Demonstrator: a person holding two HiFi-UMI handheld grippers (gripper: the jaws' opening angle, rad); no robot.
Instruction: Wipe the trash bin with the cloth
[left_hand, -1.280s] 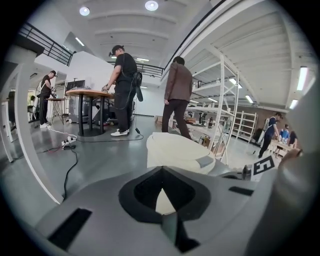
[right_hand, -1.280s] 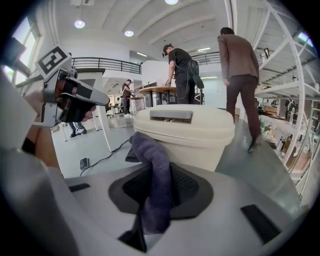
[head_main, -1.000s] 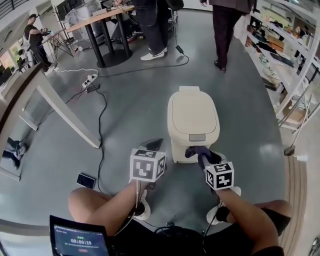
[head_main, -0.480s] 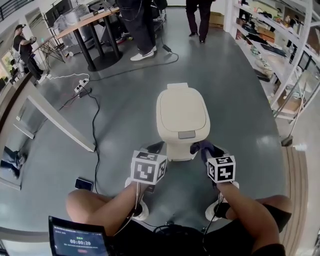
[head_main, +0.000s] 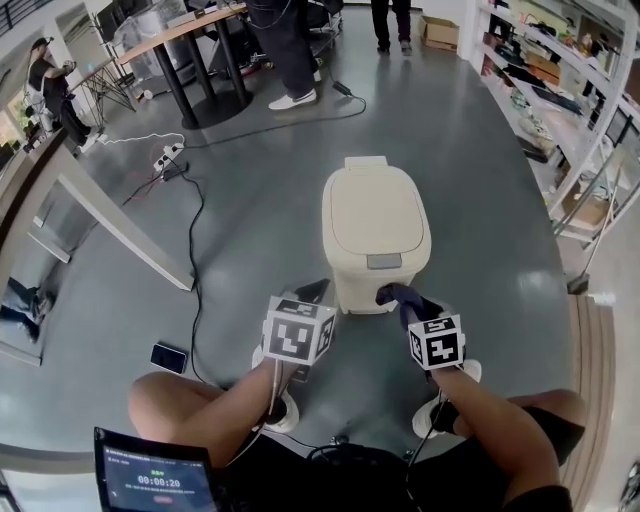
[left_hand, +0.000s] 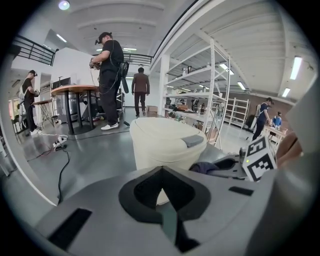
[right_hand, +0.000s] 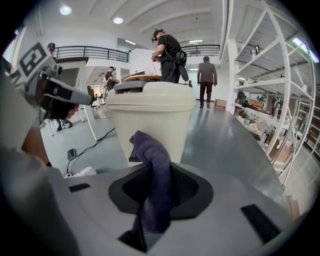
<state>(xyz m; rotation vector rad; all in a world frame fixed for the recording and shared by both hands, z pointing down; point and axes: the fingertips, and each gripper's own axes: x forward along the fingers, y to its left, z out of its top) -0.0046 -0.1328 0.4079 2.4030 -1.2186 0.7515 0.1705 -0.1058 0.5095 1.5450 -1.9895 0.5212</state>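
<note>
Right gripper (right_hand: 151, 170) clamps cloth (right_hand: 149, 146), left gripper (left_hand: 161, 170) closed, empty — trash bin (head_main: 377, 225) ahead

Place: an open lab or workshop hall.
Floor: polished grey floor (head_main: 250, 230), with a power strip (head_main: 168, 160) and loose cables (head_main: 199, 250) on it.
Right edge: white metal shelving (head_main: 565, 110) loaded with boxes and parts.
Far left: high round surface (head_main: 190, 35) on black legs, with people (head_main: 285, 45) standing beside it.
Overhead: railed mezzanine (right_hand: 95, 51) and strip lights (left_hand: 297, 67).

The trash bin (head_main: 377, 235) stands on the floor (head_main: 250, 230), with the cloth (head_main: 399, 295) just before it.
</note>
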